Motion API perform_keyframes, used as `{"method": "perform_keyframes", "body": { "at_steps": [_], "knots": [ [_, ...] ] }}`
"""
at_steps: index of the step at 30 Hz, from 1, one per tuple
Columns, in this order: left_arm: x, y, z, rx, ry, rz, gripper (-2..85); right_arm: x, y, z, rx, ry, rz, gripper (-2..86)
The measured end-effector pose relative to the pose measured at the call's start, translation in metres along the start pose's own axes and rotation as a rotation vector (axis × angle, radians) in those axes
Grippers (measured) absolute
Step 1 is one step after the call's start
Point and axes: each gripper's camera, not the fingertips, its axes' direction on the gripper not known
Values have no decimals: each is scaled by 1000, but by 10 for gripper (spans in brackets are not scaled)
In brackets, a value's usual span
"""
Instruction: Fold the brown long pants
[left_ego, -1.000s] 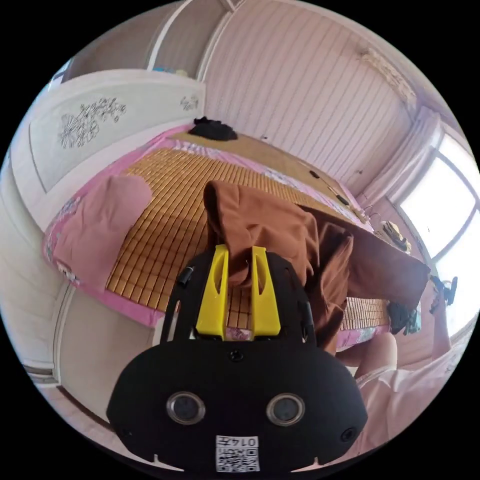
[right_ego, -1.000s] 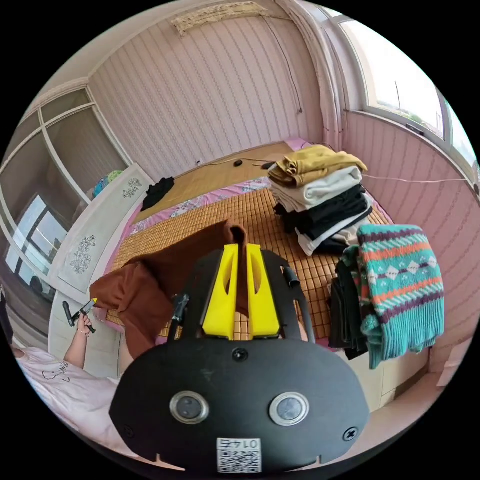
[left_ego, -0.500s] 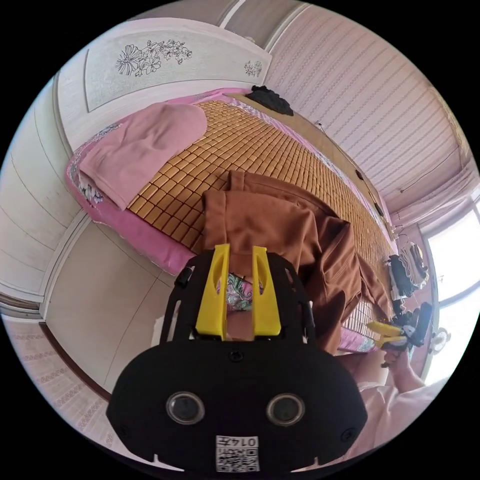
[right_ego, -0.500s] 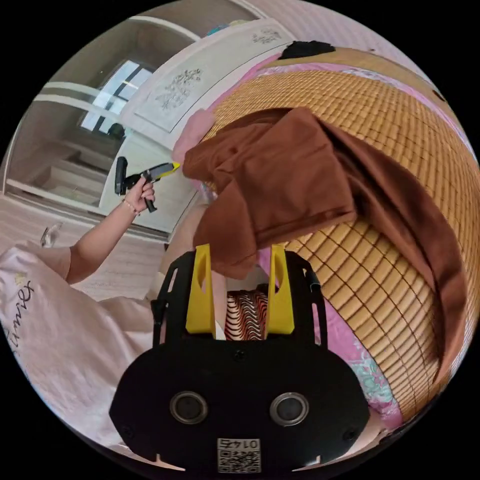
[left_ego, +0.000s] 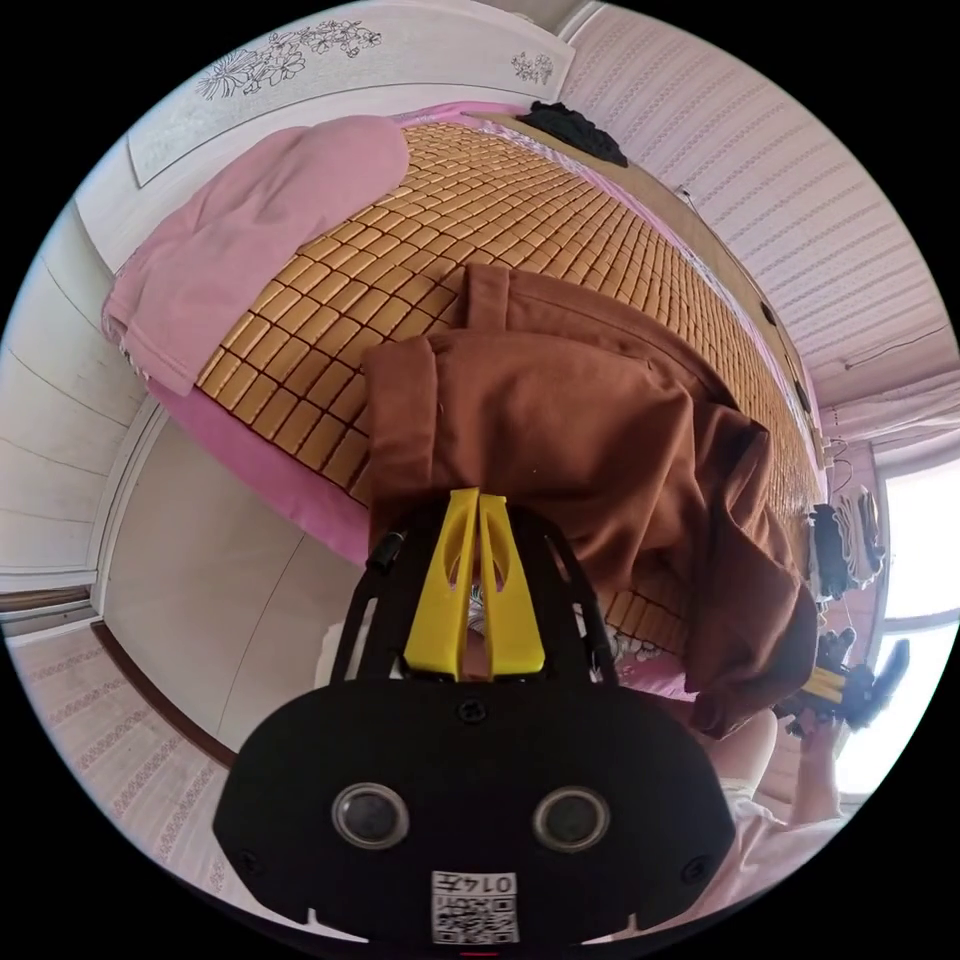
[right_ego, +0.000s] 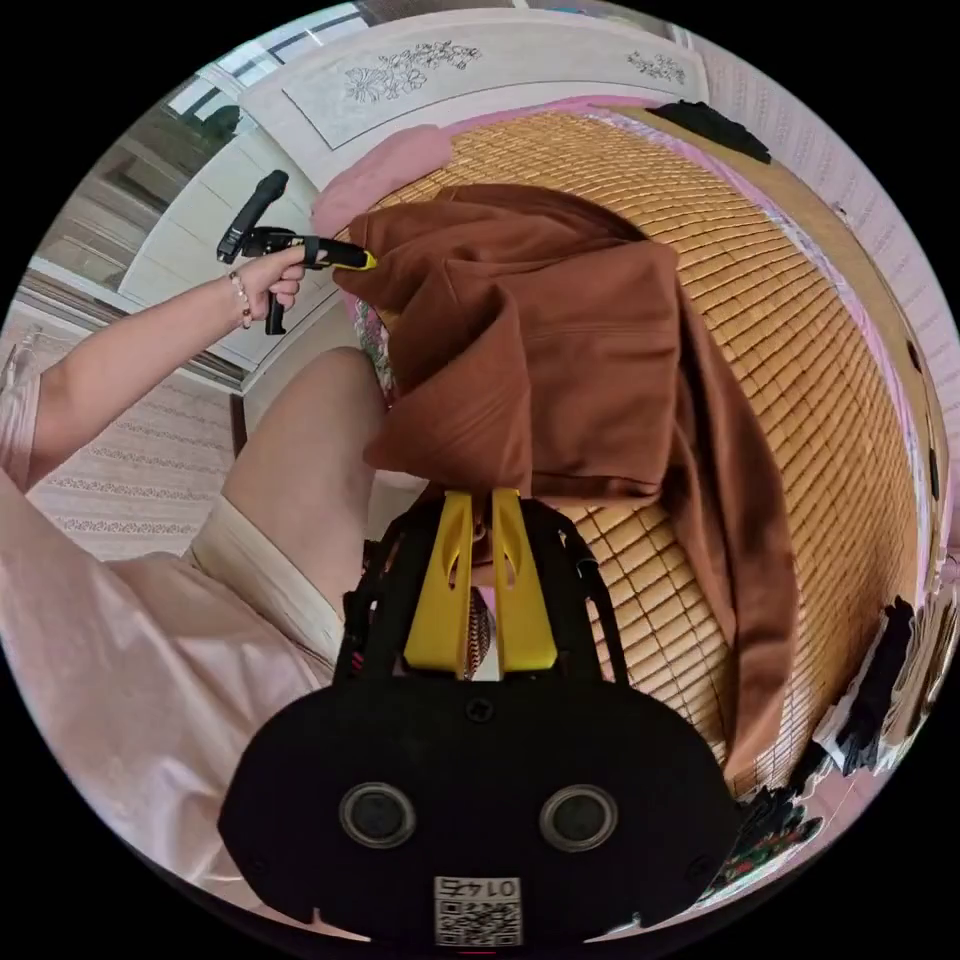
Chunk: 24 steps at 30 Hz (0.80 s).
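Note:
The brown long pants (left_ego: 600, 440) lie bunched on the bamboo mat (left_ego: 440, 230) at the near edge of the bed, one leg trailing along the mat (right_ego: 740, 560). My left gripper (left_ego: 478, 497) has its yellow jaws pressed together on the pants' near edge. In the right gripper view that left gripper (right_ego: 350, 258) sits in a hand at the upper left, its tip on a corner of the pants (right_ego: 560, 340). My right gripper (right_ego: 481, 497) is shut on the hanging lower edge of the fabric. The right gripper (left_ego: 835, 685) also appears at the far right of the left gripper view.
A pink pillow (left_ego: 250, 230) lies by the white flowered headboard (left_ego: 330, 60). A black garment (left_ego: 585, 125) rests at the mat's far end and a clothes stack (left_ego: 850, 540) at the other. The person's leg (right_ego: 310, 450) stands against the bed edge.
Both grippers let the raised pants drop onto the mat and opened. Both jaws have now come together on the pants' near edge. Both cameras swung down toward the bed edge.

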Motion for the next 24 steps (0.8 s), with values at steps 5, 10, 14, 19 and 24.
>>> {"method": "perform_keyframes", "body": {
  "at_steps": [5,10,14,19,24],
  "knots": [
    [-24,17,-16,112,113,0,-9,52,106,-138,201,382,247,19],
    [-58,73,-13,134,323,-70,-8,95,180,-131,-139,481,459,4],
    [-70,100,-6,81,390,-132,-2,113,175,-97,-246,398,546,48],
    [-27,76,-34,147,282,-14,66,89,12,-77,-54,278,212,106],
    [55,14,-11,136,23,126,143,46,-169,-28,4,153,-69,141]
  ]
}}
